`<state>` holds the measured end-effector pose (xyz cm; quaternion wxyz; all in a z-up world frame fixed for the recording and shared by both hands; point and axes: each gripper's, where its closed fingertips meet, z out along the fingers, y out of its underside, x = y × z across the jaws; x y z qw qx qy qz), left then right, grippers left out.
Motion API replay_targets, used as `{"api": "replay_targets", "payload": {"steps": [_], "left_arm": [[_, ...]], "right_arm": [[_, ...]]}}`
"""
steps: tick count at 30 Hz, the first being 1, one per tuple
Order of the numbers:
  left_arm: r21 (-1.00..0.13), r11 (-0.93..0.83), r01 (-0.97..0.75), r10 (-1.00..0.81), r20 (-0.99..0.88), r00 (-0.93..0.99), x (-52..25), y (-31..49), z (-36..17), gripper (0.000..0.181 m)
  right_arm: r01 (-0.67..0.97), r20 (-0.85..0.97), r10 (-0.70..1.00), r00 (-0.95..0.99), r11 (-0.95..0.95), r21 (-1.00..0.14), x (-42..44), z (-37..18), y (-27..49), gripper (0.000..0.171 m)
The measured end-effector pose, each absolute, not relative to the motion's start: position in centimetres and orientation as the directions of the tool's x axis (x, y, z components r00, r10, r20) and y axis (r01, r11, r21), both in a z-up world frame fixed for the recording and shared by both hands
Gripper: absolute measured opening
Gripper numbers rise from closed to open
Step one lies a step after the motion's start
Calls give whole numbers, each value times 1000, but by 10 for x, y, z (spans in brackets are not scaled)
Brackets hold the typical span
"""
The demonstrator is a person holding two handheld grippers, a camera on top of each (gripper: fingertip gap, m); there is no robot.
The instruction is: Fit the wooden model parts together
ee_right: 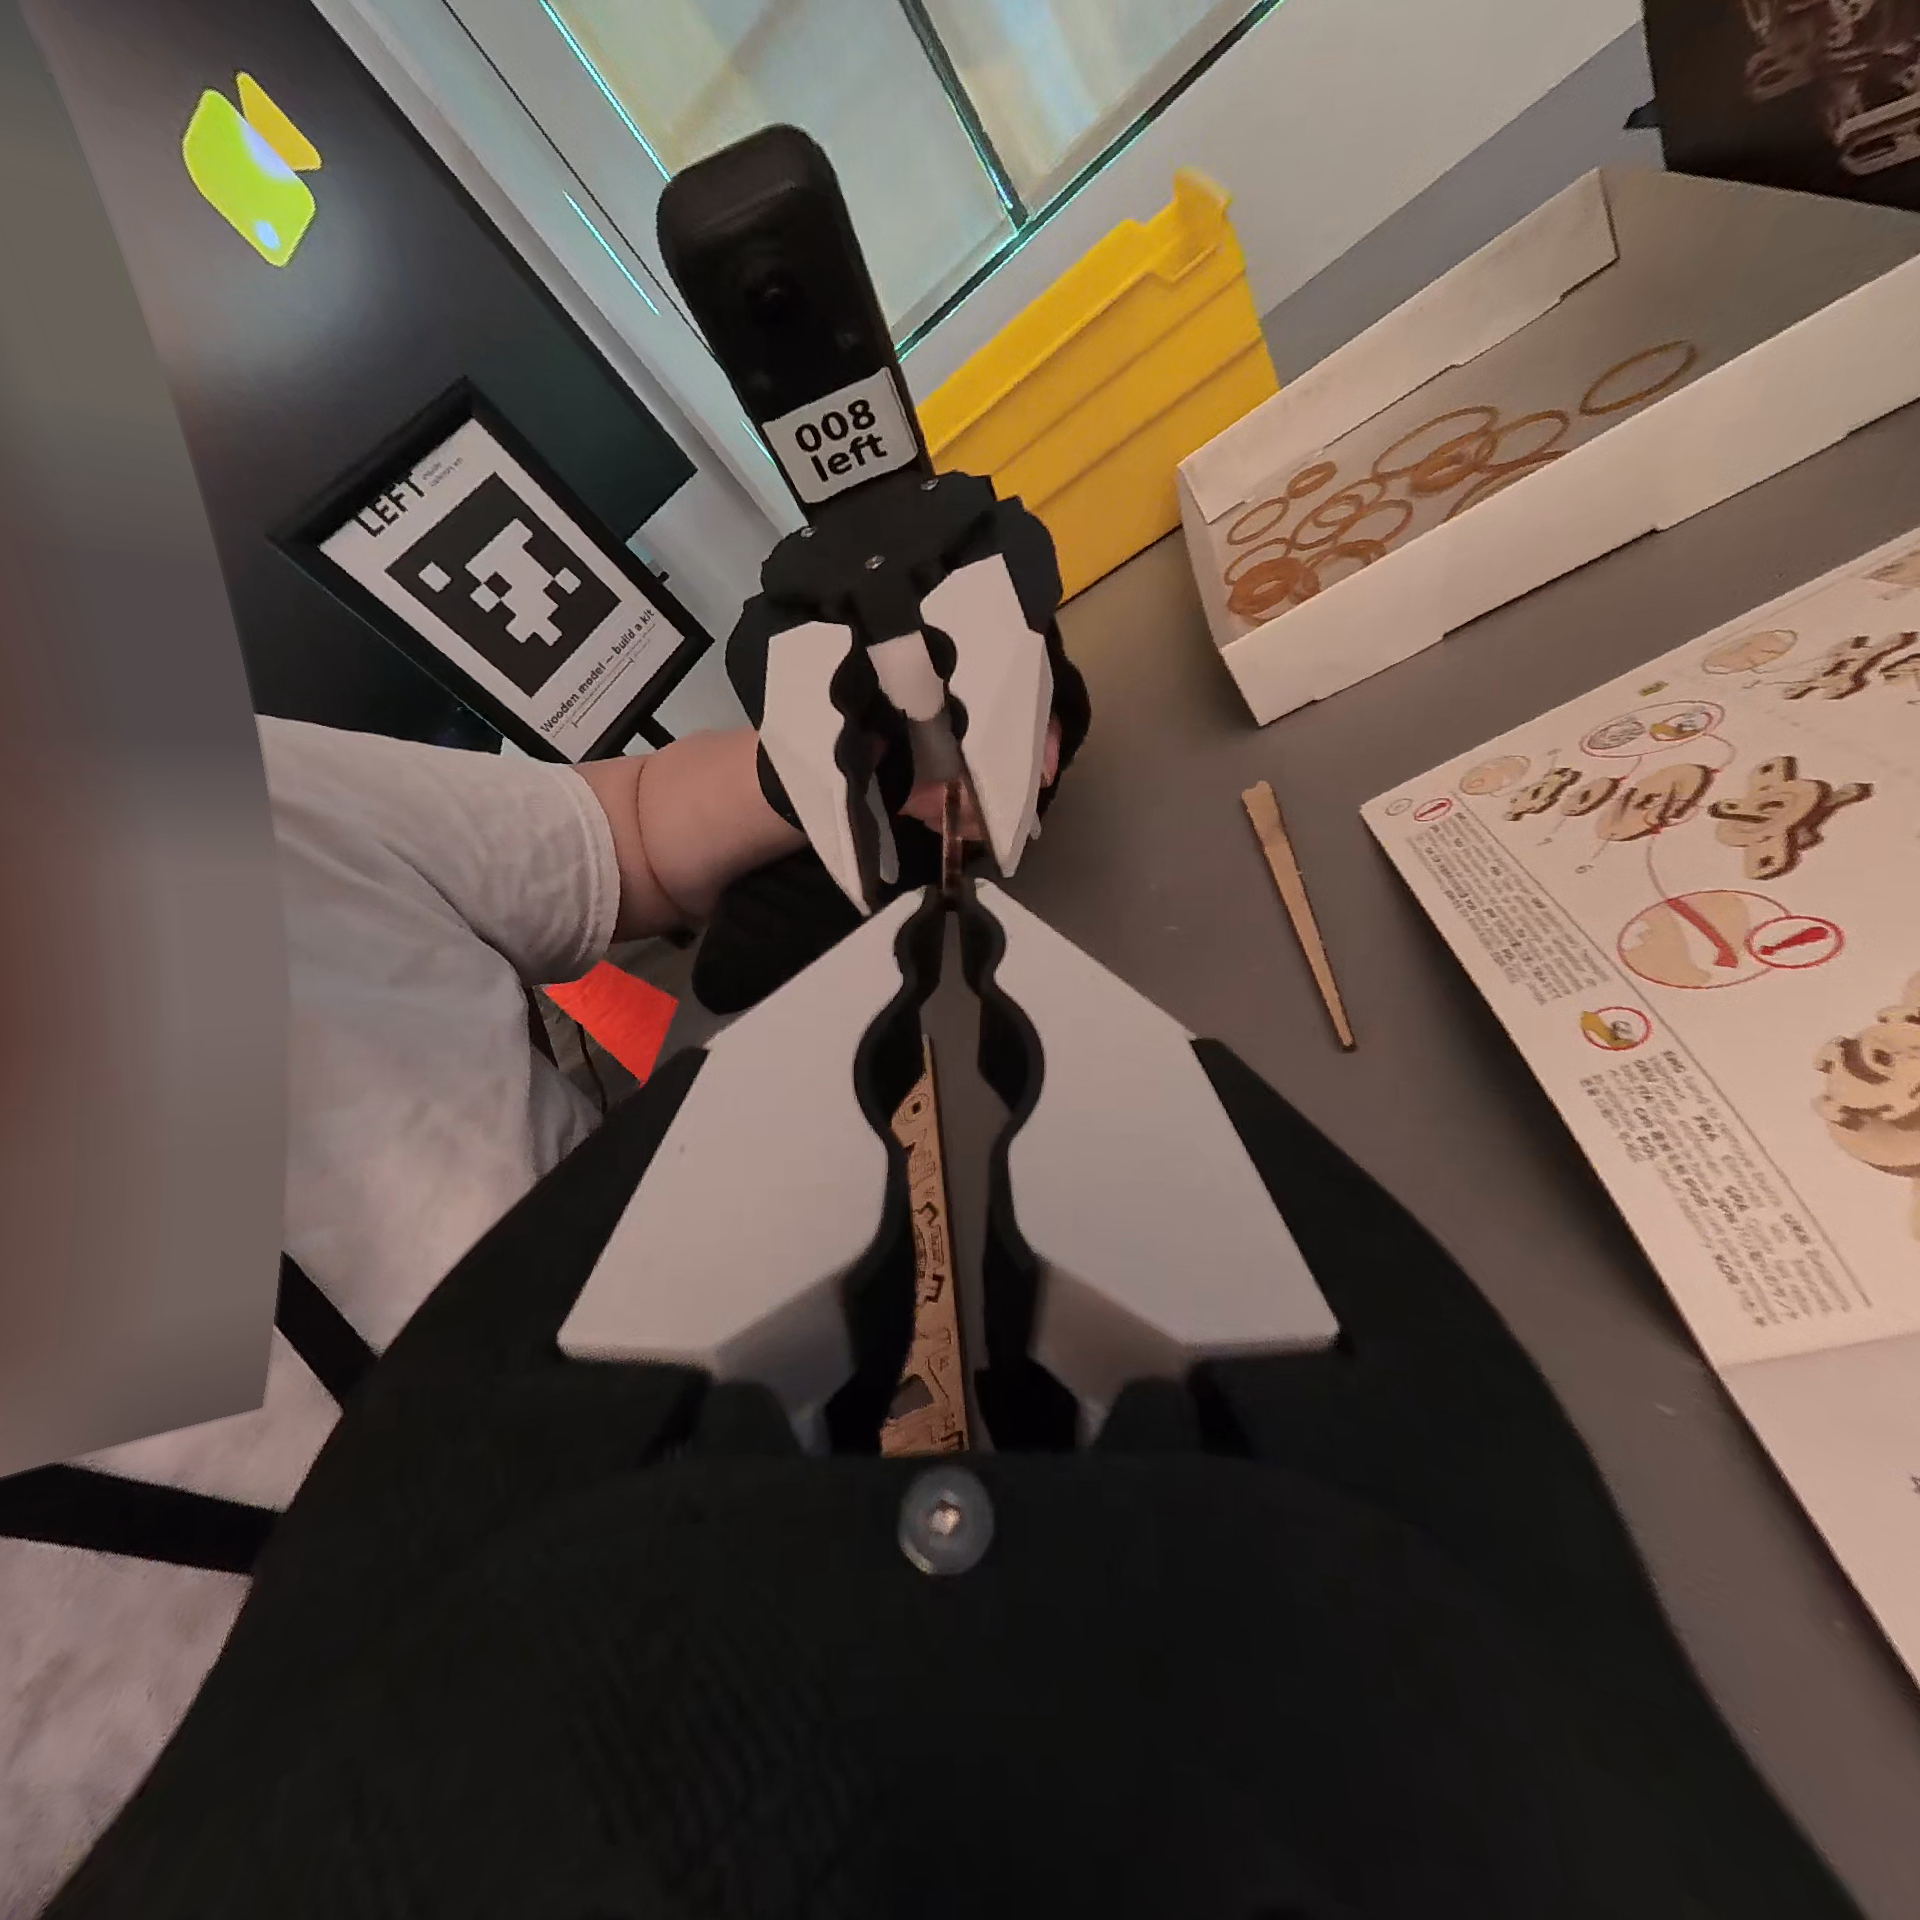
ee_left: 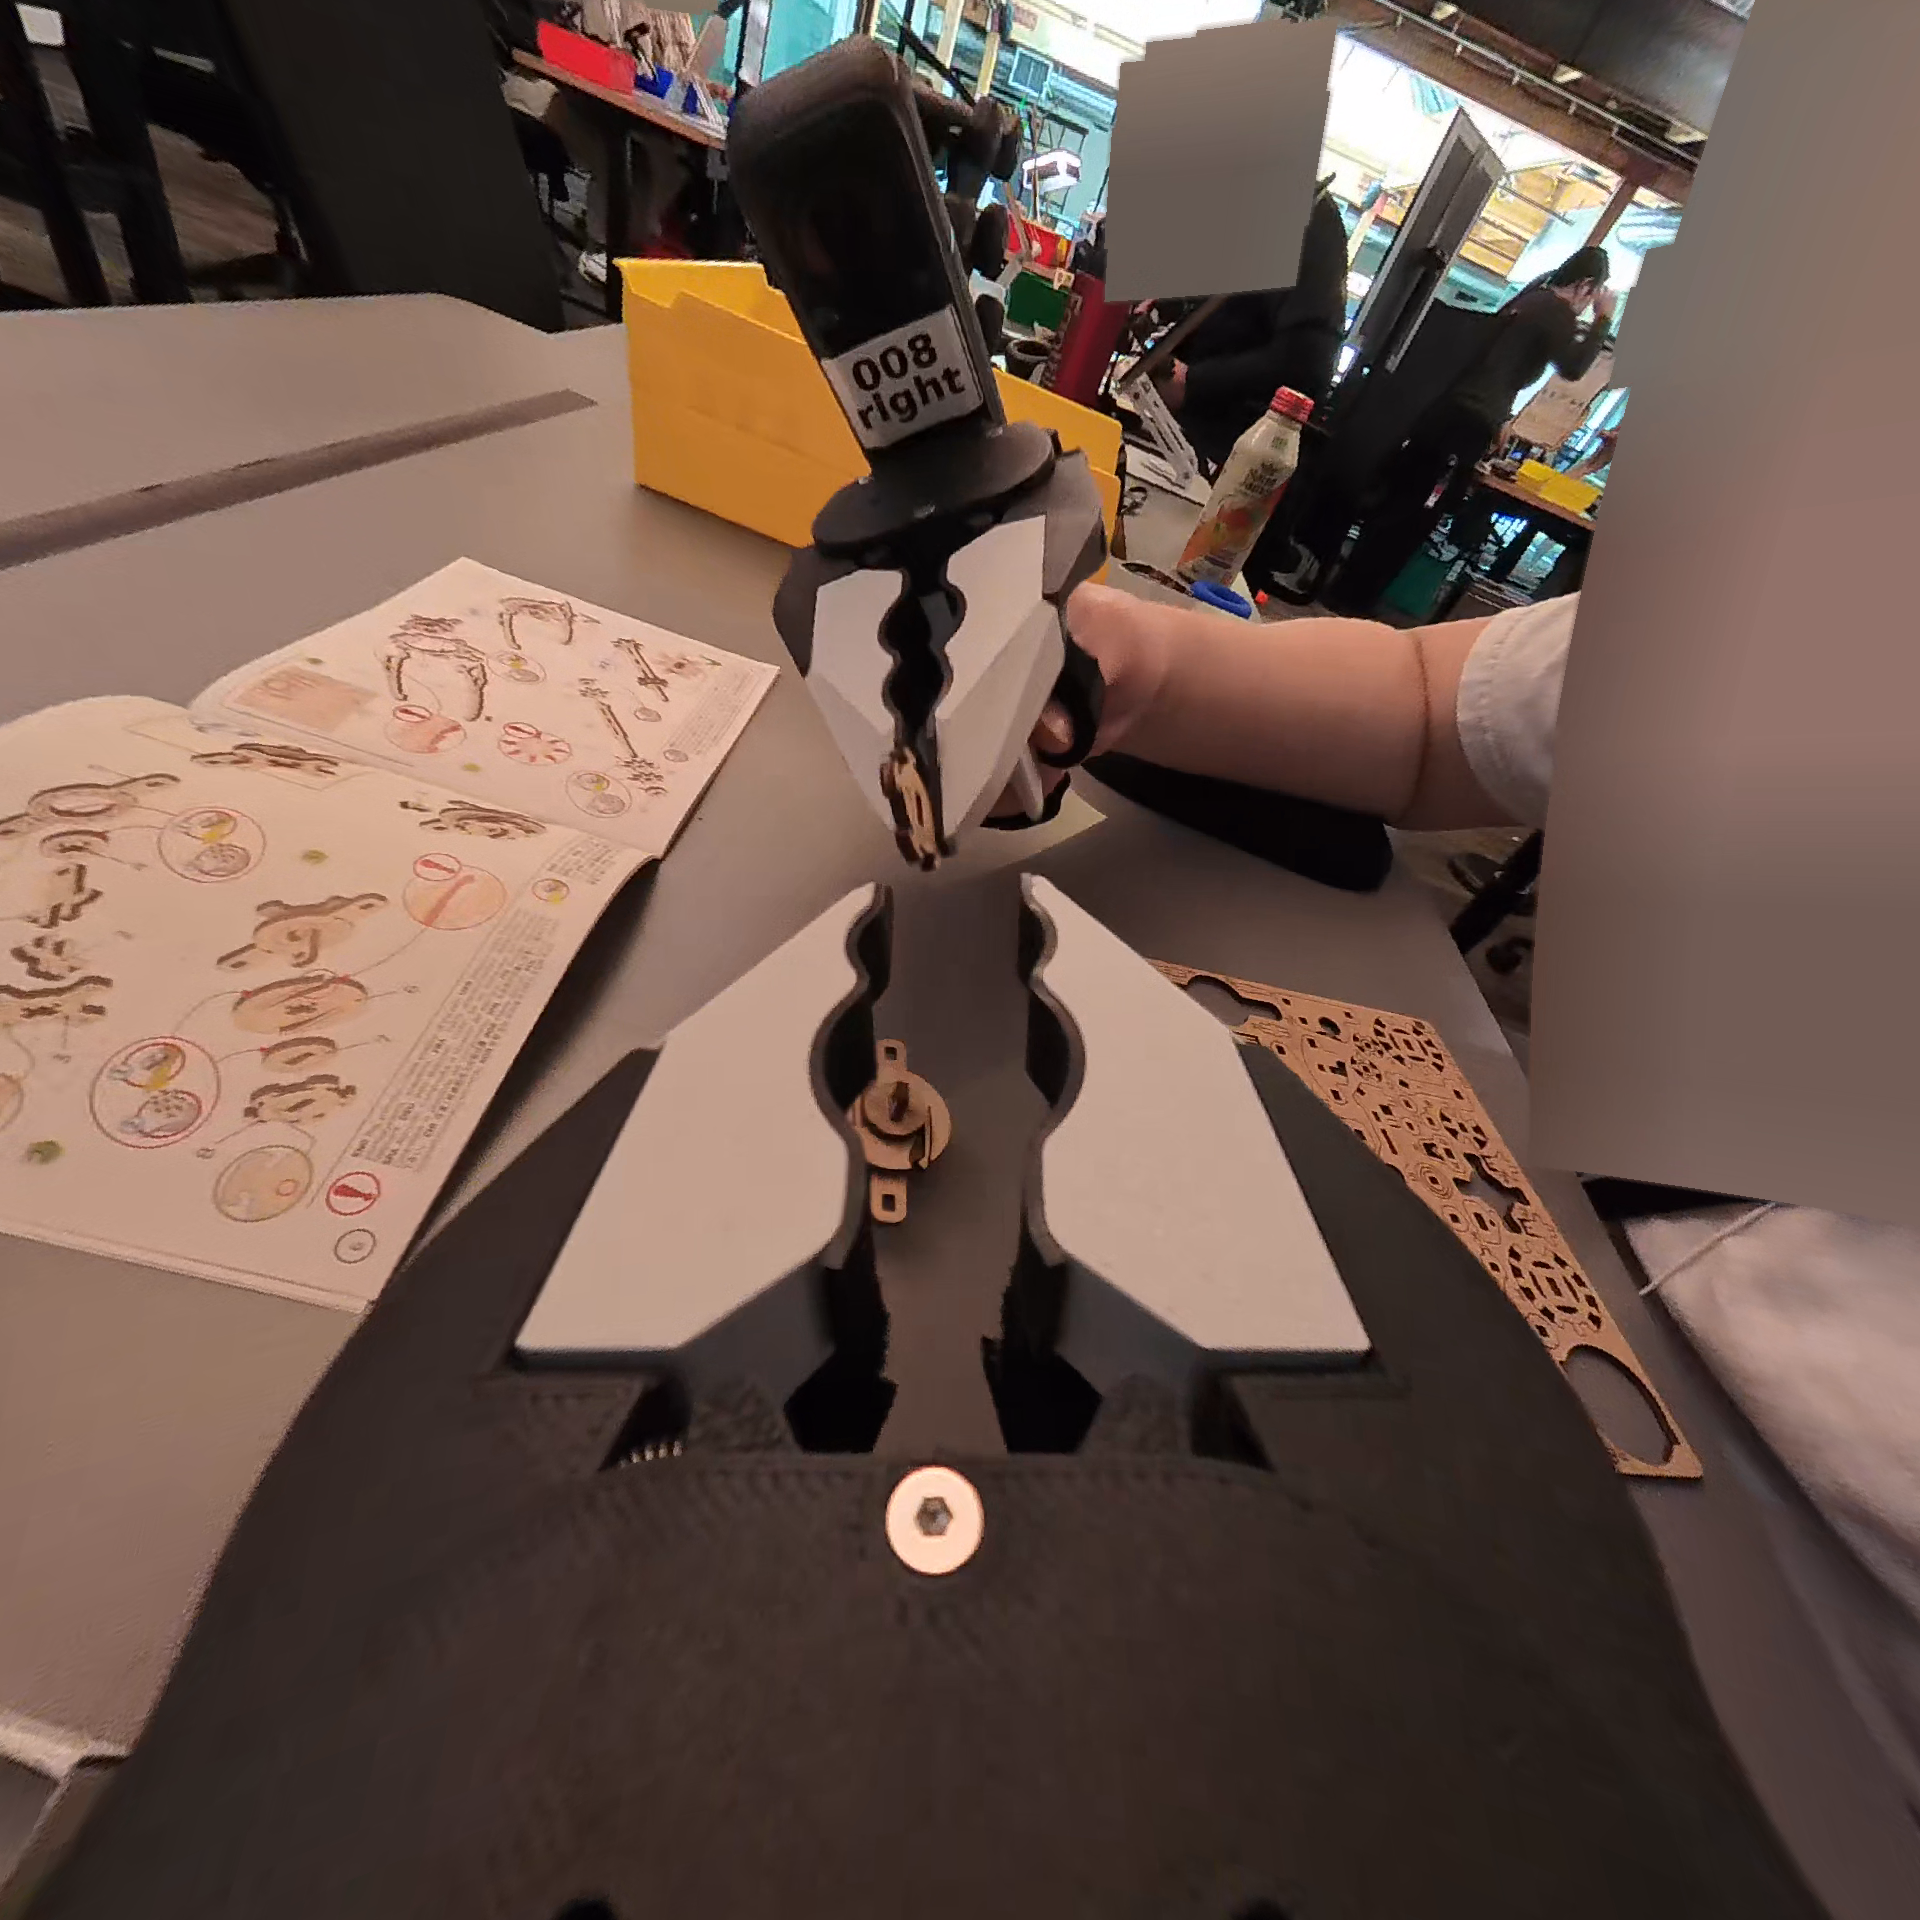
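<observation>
Bench [ee_left: 260, 416] clutter surrounds both tongs: an open instruction booklet [ee_left: 312, 883] lies left of the left tongs [ee_left: 951, 904], a perforated wooden sheet [ee_left: 1455, 1164] just to their right, a yellow bin [ee_left: 748, 416] and a bottle [ee_left: 1252, 478] beyond. The left tongs stand released, a small wooden assembly [ee_left: 896, 1127] showing between their fingers. The right tongs [ee_right: 948, 899] are clenched on a thin wooden part [ee_right: 932, 1247], tip to tip with the left. Right of them lie a wooden stick [ee_right: 1299, 914] and a white cardboard tray [ee_right: 1351, 644] holding rubber bands [ee_right: 1382, 488].
</observation>
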<state>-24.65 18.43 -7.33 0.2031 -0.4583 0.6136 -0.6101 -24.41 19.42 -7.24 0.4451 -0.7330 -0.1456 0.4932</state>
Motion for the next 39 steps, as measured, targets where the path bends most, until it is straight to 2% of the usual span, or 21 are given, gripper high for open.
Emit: {"api": "replay_targets", "payload": {"steps": [5, 10, 26, 31, 34, 39], "left_arm": [[-924, -180, -338, -785, 342, -516, -249, 182, -75, 1], [-903, -217, -370, -744, 399, -537, -251, 179, -76, 4], [-896, -244, -371, -740, 419, -526, -250, 183, -74, 10], [-896, -250, -366, -738, 422, -526, -251, 185, -73, 1], [-892, -244, -381, -741, 425, -520, -250, 184, -77, 13], [-895, -206, -396, -755, 403, -517, -250, 182, -82, 1]], "right_arm": [[-177, -563, 682, 466, -552, -815, -253, -76, 190, 2], [-146, -538, 702, 468, -539, -830, -254, -78, 188, 2], [-139, -538, 704, 463, -541, -829, -255, -82, 188, 2], [-131, -537, 706, 461, -545, -828, -258, -84, 187, 2], [-131, -537, 705, 464, -545, -828, -259, -85, 188, 2], [-125, -530, 701, 477, -542, -831, -258, -87, 189, 2]]}}
